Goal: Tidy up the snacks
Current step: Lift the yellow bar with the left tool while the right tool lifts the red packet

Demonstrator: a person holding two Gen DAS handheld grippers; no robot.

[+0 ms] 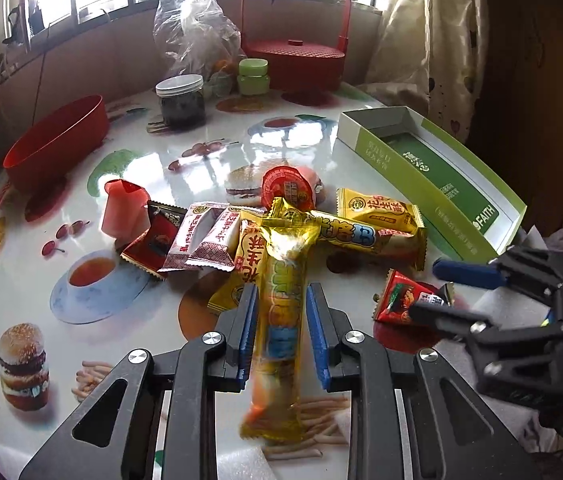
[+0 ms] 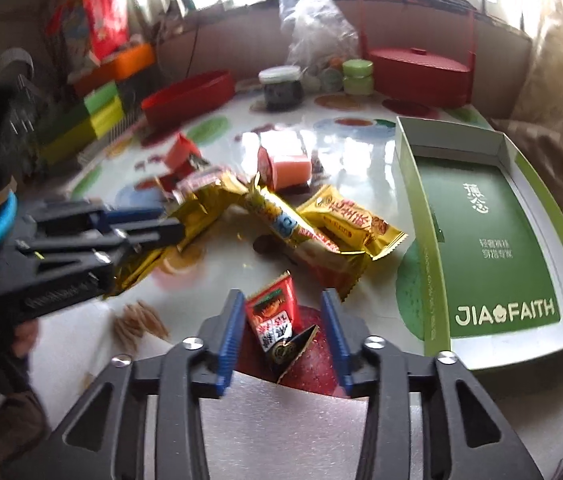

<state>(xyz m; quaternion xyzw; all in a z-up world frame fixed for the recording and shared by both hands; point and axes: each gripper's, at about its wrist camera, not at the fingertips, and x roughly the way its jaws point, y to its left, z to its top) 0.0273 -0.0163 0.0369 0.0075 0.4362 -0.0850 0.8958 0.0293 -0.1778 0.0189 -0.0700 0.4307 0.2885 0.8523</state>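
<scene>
My left gripper (image 1: 281,316) is shut on a long yellow snack bar (image 1: 281,264), which lies lengthwise between the blue pads above the table. From the right wrist view the left gripper (image 2: 165,220) shows at the left, with gold wrapper in its jaws. My right gripper (image 2: 283,336) is open around a small red sachet (image 2: 271,316), and there is a gap at the right pad. More yellow packs (image 1: 377,210), white-pink packs (image 1: 201,236) and a red-lidded jelly cup (image 1: 287,190) lie heaped at mid-table. An empty green and white box (image 2: 481,240) stands to the right.
A red oval bowl (image 1: 57,140) sits at the left. A dark jar (image 1: 180,100), green pots (image 1: 253,76), a plastic bag (image 1: 193,28) and a red handled basket (image 1: 293,60) stand at the back. A curtain (image 1: 421,32) hangs past the box.
</scene>
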